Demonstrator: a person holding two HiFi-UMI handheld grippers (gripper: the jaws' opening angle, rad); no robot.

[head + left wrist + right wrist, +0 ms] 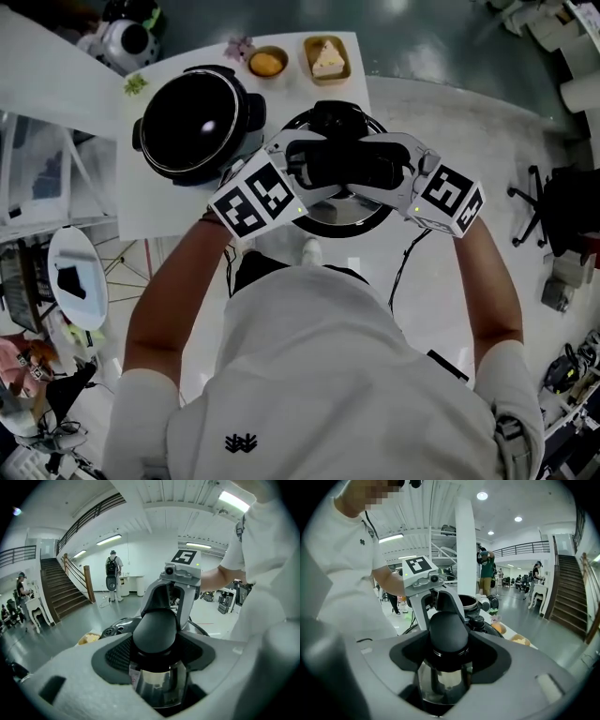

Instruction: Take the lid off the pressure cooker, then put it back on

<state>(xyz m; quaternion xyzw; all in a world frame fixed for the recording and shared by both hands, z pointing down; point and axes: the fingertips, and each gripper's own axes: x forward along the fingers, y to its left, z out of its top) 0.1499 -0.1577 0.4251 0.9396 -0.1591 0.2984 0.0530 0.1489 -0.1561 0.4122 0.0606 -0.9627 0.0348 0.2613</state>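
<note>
Both of my tools are pinched shut on the one thing: the left tool (pixel 302 173) and the right tool (pixel 398 173) clamp the black handle (pixel 349 164) of the lid (pixel 342 217) from opposite ends, jaws facing each other. Each gripper view shows the rounded handle end wedged between the pads, with the shiny metal of the lid just below.

So the lid is off and in the air, just to the right of the open pot (pixel 192 122), which sits on the white bench (pixel 169 211). I judge the first half of the task done and the reseating to come.

What worries me is the hold. That handle end is smooth and domed (not much for the pads to bite on), so if one side eases off, the lid could tip and swing on the other. It also seems to hang partly past the bench edge, so a slip might send it to the floor. Coming back down, a tilted lid could catch the pot's rim and shove the pot, or sit crooked and fail to lock. Two small dishes (pixel 295 60) stand near the pot at the far edge; a wide sweep might clip them.
</note>
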